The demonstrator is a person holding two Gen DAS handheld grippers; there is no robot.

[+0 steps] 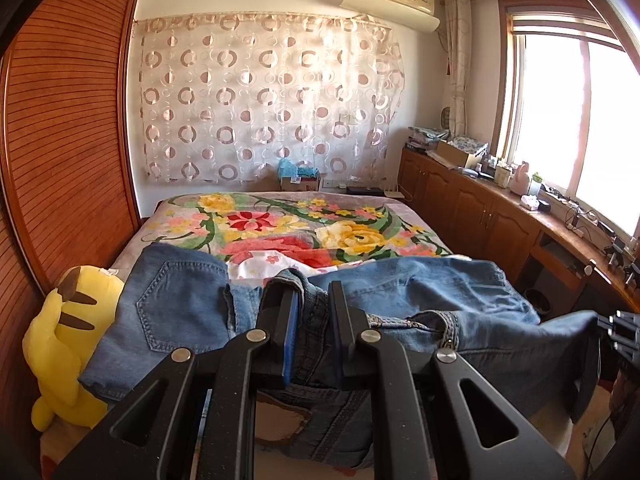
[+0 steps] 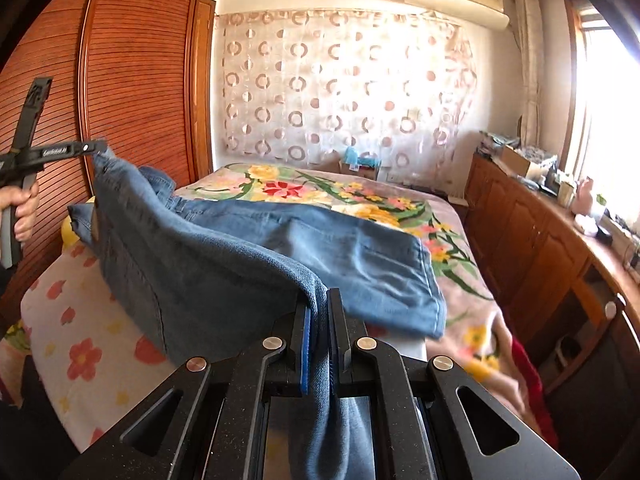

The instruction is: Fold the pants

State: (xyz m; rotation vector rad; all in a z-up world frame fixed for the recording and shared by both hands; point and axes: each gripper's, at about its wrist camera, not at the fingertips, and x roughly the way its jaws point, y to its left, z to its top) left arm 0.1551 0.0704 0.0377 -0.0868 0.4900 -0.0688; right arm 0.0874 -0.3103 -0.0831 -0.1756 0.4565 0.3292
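Note:
Blue denim pants lie across the near end of a bed, partly lifted off it. My left gripper is shut on the bunched waistband, which fills the gap between its blue pads. In the right wrist view my right gripper is shut on a folded edge of a pant leg, and the cloth hangs down between its fingers. At the left of that view the left gripper, held in a hand, lifts the waist end of the pants. The far leg end rests on the bed.
The bed carries a flowered blanket and a white flowered sheet. A yellow plush toy leans at the bed's left side by a slatted wooden wardrobe. Wooden cabinets with clutter run along the right under a window.

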